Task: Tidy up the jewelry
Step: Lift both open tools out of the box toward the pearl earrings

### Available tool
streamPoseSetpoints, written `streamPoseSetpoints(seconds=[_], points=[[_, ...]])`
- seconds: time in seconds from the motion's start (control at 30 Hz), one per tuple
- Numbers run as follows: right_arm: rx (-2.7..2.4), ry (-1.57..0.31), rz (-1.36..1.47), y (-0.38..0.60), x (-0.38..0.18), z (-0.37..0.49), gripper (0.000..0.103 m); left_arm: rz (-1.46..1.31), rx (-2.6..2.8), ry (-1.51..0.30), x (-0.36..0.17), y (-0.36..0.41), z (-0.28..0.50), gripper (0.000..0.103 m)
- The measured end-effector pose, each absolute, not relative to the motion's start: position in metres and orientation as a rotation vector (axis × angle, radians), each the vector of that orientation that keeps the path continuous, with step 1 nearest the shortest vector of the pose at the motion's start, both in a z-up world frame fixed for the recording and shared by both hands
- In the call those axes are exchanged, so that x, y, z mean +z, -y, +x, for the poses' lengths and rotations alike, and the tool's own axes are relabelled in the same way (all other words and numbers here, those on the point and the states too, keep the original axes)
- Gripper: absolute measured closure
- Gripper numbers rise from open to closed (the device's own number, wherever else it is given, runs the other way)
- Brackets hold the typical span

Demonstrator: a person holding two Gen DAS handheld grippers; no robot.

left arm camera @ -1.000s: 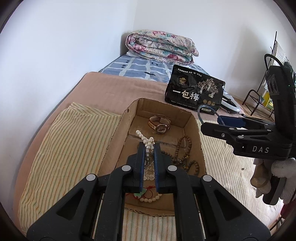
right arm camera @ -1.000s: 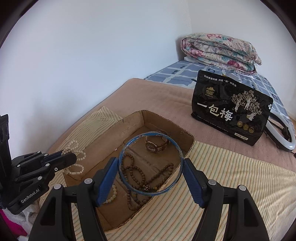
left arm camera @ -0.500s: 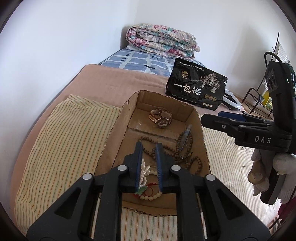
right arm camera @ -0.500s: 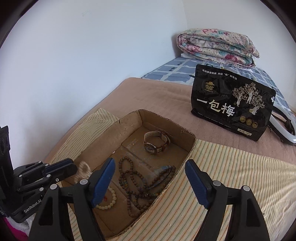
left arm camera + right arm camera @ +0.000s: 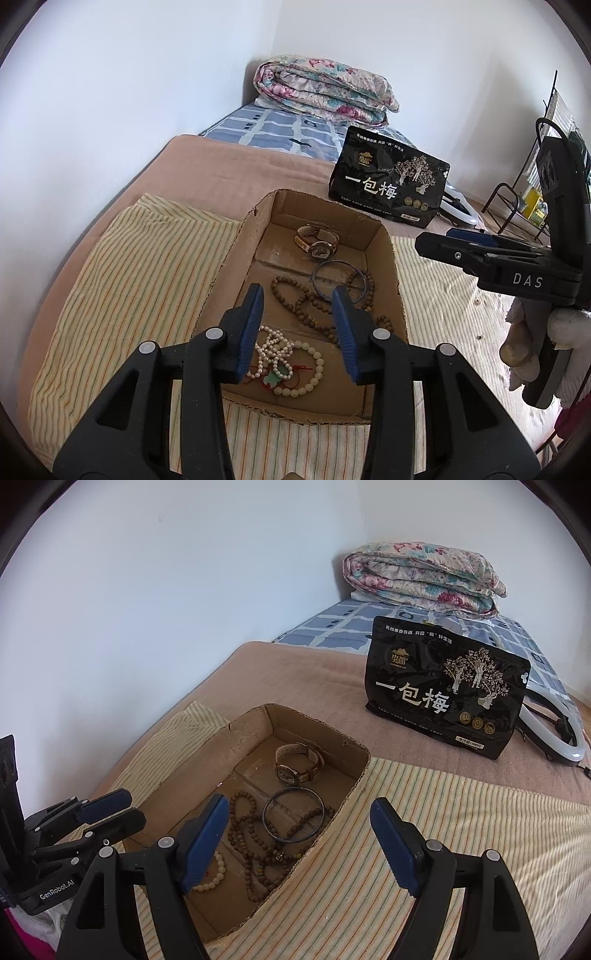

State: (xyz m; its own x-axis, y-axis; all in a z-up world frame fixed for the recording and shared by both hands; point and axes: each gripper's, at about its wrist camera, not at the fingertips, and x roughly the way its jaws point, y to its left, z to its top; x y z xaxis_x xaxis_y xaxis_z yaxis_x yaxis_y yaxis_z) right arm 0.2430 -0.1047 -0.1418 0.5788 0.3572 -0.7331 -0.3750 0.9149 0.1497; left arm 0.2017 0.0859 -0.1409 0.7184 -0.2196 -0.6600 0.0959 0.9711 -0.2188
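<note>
Shallow cardboard box (image 5: 386, 236) on a striped cloth (image 5: 122, 280) as landmark. Inside, at the far end: a wristwatch (image 5: 318, 242) with a tan strap. Mid-box: a dark blue bangle (image 5: 293, 816) lying flat, partly over a long strand of brown wooden beads (image 5: 248, 830). At the near end: a heap of white pearl beads (image 5: 272, 347) touching a cream bead bracelet (image 5: 309, 371) with a green pendant and red cord. Above the near end: left gripper (image 5: 297, 310), jaws opening, narrow gap, nothing pressed between the blue pads, pearls below them. Over the box's right rim: right gripper (image 5: 300, 825), jaws wide, empty, bangle seen in the gap. Beyond the box: a black snack bag (image 5: 445, 696) standing on a brown blanket (image 5: 295, 679), then a folded floral quilt (image 5: 421, 578).
</note>
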Motion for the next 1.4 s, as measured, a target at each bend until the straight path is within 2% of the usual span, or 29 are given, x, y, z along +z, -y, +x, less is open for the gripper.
streamPoseSetpoints(seconds=[0.13, 0.23, 0.4, 0.5, 0.87, 1.2, 1.4], points=[[0.407, -0.839, -0.034, 0.114, -0.135, 0.237, 0.021, -0.165, -0.186, -0.740, -0.135, -0.079, 0.198, 0.064], [0.382, -0.817, -0.046, 0.125, -0.128, 0.230, 0.011, -0.159, -0.199, -0.730, -0.130, -0.072, 0.195, 0.064], [0.337, -0.798, -0.068, 0.148, -0.118, 0.220, 0.010, -0.152, -0.229, -0.717, -0.123, -0.058, 0.190, 0.064], [0.296, -0.782, -0.078, 0.166, -0.113, 0.212, 0.000, -0.149, -0.250, -0.710, -0.119, -0.047, 0.187, 0.064], [0.172, -0.775, -0.066, 0.245, -0.109, 0.187, 0.000, -0.089, -0.368, -0.704, -0.110, 0.012, 0.173, 0.064], [0.087, -0.805, -0.018, 0.315, -0.130, 0.160, 0.000, -0.059, -0.465, -0.725, -0.119, 0.069, 0.170, 0.064], [0.069, -0.821, 0.026, 0.347, -0.144, 0.159, 0.009, -0.046, -0.519, -0.754, -0.132, 0.102, 0.171, 0.064]])
